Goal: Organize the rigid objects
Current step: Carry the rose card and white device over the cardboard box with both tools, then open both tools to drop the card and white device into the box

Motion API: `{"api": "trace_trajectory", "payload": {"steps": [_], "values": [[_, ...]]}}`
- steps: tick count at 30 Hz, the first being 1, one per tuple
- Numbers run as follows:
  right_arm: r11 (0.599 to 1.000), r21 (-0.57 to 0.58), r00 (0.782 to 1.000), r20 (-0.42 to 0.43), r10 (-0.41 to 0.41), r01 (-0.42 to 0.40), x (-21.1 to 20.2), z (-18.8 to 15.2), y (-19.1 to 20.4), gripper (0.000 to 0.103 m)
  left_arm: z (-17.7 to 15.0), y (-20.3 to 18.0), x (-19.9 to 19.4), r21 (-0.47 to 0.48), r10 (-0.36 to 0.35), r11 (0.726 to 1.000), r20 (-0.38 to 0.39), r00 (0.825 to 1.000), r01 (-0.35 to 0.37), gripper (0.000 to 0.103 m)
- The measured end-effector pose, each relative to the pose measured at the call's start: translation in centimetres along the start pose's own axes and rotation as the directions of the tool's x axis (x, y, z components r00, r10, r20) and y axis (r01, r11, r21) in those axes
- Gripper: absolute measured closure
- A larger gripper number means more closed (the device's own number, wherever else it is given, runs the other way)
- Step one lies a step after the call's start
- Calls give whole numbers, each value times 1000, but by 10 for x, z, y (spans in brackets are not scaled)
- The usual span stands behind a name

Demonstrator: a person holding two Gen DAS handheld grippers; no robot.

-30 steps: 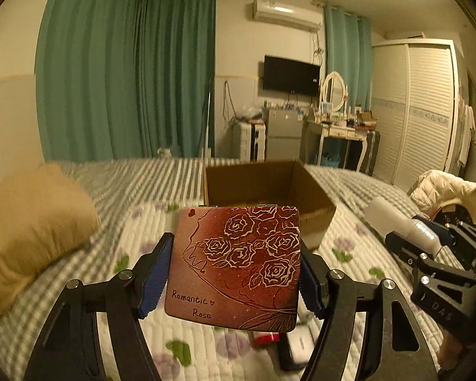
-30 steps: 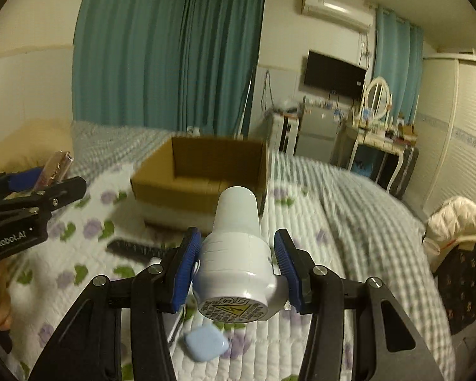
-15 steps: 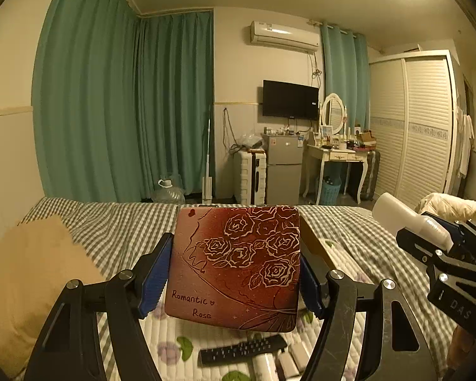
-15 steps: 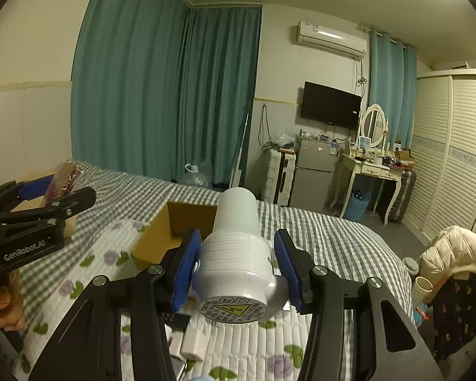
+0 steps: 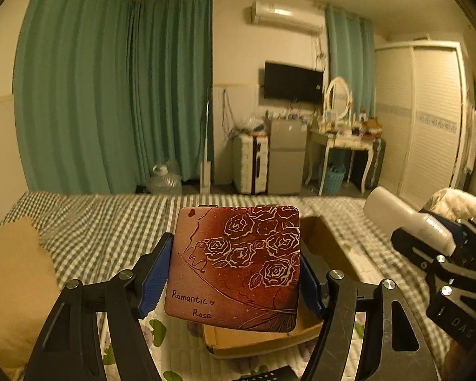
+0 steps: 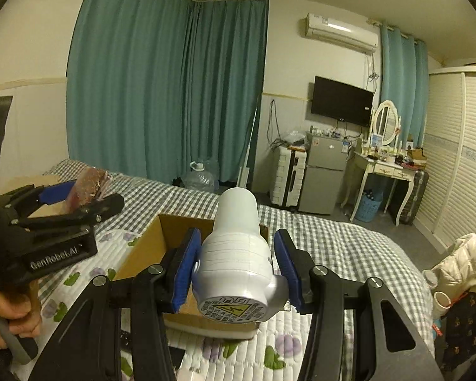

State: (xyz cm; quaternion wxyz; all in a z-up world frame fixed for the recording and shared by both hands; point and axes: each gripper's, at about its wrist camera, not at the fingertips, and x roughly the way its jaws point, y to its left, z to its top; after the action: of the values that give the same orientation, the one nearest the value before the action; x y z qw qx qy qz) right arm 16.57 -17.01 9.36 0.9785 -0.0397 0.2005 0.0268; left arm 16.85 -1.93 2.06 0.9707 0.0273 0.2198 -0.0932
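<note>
Brown cardboard is your landmark: the open cardboard box sits on the bed, and both of your grippers hang above it. To the left of the box, a yellow pillow lies on the checked cover. Your left gripper is squeezed tight on the red rose tin, with a blue pad pressed on each side. The tin stands up on its edge, over the near left part of the box. Your right gripper is clamped on the white plug-in gadget, held over the near edge of the box, its round end pointing away from you. To the right of the box, well apart, a puffy cream jacket lies off the bed.
</note>
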Motion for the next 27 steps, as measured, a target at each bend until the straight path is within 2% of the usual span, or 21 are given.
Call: {"api": "trace_trajectory", "payload": {"steps": [5, 9, 15, 27], "values": [[999, 12, 998, -58, 32, -32, 43, -11, -1, 55, -11, 1, 34, -2, -21, 1000, -51, 998, 21, 31], [999, -14, 993, -111, 41, -43, 76, -22, 0, 55, -16, 2, 64, -13, -49, 999, -110, 993, 48, 31], [998, -43, 985, -167, 47, -55, 118, -34, -4, 55, -19, -9, 97, 3, -68, 998, -156, 985, 69, 31], [990, -109, 957, -285, 54, -88, 181, -57, 6, 55, -31, -8, 157, -12, -56, 998, -315, 947, 56, 31]]}}
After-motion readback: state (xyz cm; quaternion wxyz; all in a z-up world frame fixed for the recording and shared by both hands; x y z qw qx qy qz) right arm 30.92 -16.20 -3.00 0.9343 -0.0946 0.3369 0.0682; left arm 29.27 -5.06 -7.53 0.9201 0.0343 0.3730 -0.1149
